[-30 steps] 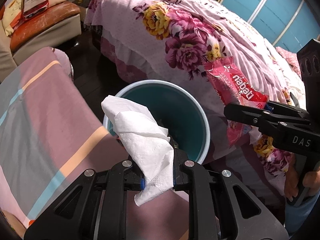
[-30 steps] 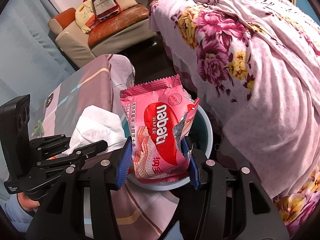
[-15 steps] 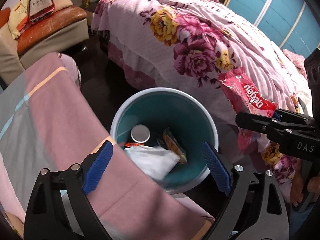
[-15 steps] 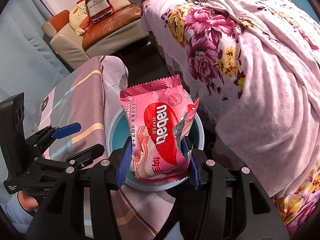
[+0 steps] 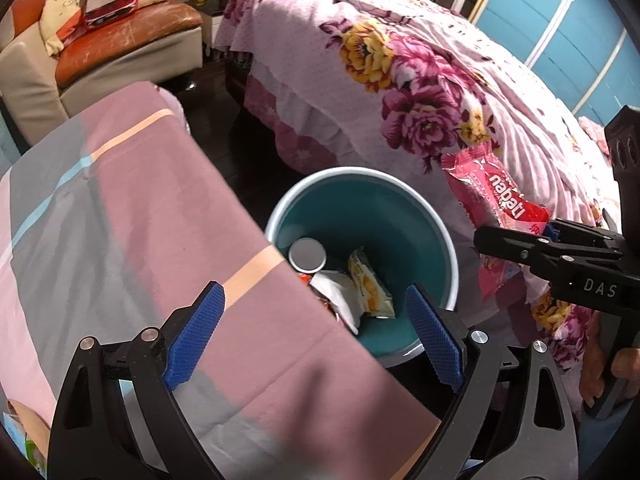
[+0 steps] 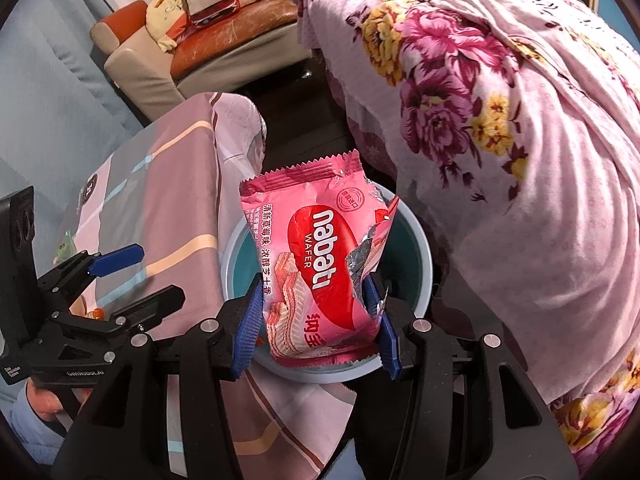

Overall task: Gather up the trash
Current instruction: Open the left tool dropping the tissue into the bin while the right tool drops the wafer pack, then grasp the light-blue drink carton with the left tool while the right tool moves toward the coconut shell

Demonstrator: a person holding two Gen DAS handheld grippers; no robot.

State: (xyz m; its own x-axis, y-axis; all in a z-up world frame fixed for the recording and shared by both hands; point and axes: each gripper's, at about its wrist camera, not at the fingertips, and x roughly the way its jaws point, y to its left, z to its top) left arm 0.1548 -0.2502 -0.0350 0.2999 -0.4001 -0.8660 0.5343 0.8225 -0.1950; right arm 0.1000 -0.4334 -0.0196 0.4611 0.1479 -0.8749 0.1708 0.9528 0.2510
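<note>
A teal bin with a pale rim (image 5: 280, 216) stands on the floor between the table and the bed. Inside it lie a crumpled white tissue (image 5: 336, 292), a yellow snack packet (image 5: 368, 284) and a round grey lid (image 5: 307, 255). My left gripper (image 5: 314, 300) is open and empty, over the bin's near edge; it also shows at the left (image 6: 148, 276). My right gripper (image 6: 314, 284) is shut on a pink Nabati wafer wrapper (image 6: 316, 256), torn at its right side, held above the bin (image 6: 426, 256). From the left wrist view the wrapper (image 5: 500, 200) hangs at the bin's right side.
A table under a pink, grey and peach striped cloth (image 5: 120, 220) borders the bin on the left. A bed with a floral pink cover (image 5: 400, 80) closes in on the right. Dark floor runs between them toward a sofa (image 5: 120, 40). A hand (image 5: 624, 364) holds the right gripper's handle.
The left gripper opened wide and let go of the white tissue, which now lies in the bin. It then drew back over the table's edge. The right gripper still holds the wrapper.
</note>
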